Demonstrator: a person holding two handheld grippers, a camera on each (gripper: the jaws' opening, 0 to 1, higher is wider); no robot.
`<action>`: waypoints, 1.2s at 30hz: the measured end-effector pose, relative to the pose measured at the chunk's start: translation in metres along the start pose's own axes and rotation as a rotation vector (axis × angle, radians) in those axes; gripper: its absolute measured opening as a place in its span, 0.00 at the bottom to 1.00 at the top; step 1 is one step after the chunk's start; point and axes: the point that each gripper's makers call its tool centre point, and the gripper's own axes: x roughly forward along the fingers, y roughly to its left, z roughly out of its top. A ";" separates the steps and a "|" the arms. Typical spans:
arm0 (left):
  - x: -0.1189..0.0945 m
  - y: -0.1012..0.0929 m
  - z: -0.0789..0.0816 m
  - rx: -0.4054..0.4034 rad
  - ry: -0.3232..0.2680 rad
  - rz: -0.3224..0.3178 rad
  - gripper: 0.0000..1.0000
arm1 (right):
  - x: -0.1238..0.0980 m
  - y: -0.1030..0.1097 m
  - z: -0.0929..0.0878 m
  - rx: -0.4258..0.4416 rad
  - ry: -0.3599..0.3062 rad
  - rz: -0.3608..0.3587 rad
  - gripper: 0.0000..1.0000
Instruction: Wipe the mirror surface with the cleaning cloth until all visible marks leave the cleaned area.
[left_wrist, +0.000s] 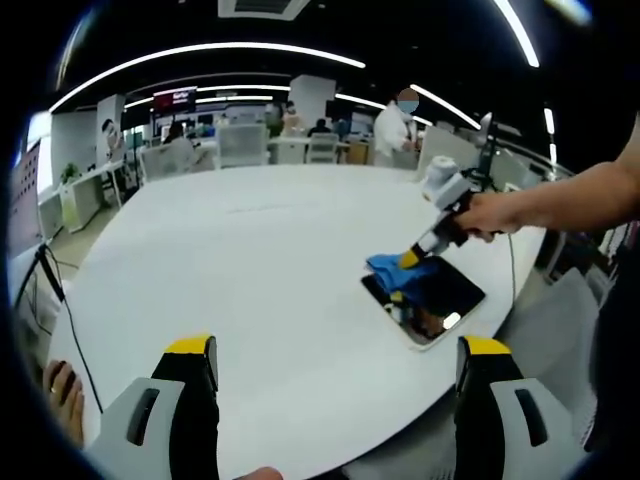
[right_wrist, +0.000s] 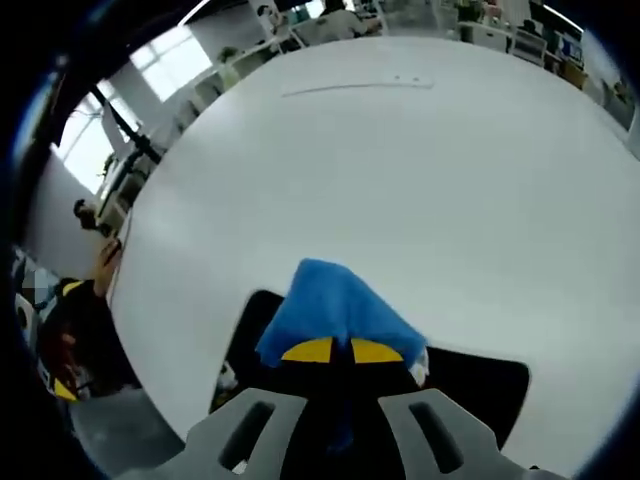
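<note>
I observe a large white table (left_wrist: 250, 260) carrying the mirror (left_wrist: 428, 300), which lies flat close to the table's near right edge, its dark glass framed by a pale border. The blue cleaning cloth (left_wrist: 395, 268) rests on the mirror's far left corner, partly overhanging onto the table. My right gripper (left_wrist: 412, 258) is pressed down on that cloth; in the right gripper view its yellow-tipped jaws stand together, clamped on a bunched fold of the cloth (right_wrist: 335, 310), with the mirror (right_wrist: 480, 385) dark beneath. A hand (left_wrist: 490, 213) holds that gripper's handle. My left gripper (left_wrist: 340, 360) hovers over the table's near edge, well apart from the mirror, jaws wide apart and holding nothing. I cannot make out marks on the glass, beyond small bright reflections.
</note>
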 end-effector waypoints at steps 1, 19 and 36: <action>0.000 0.001 0.000 0.000 0.001 0.001 0.99 | 0.001 -0.001 0.003 -0.009 -0.016 -0.002 0.00; 0.004 -0.001 0.004 0.015 0.001 -0.010 0.99 | 0.000 0.001 0.003 0.001 -0.032 0.050 0.00; 0.004 -0.005 0.007 0.012 -0.009 0.011 0.99 | -0.009 -0.018 -0.003 -0.033 -0.013 0.021 0.00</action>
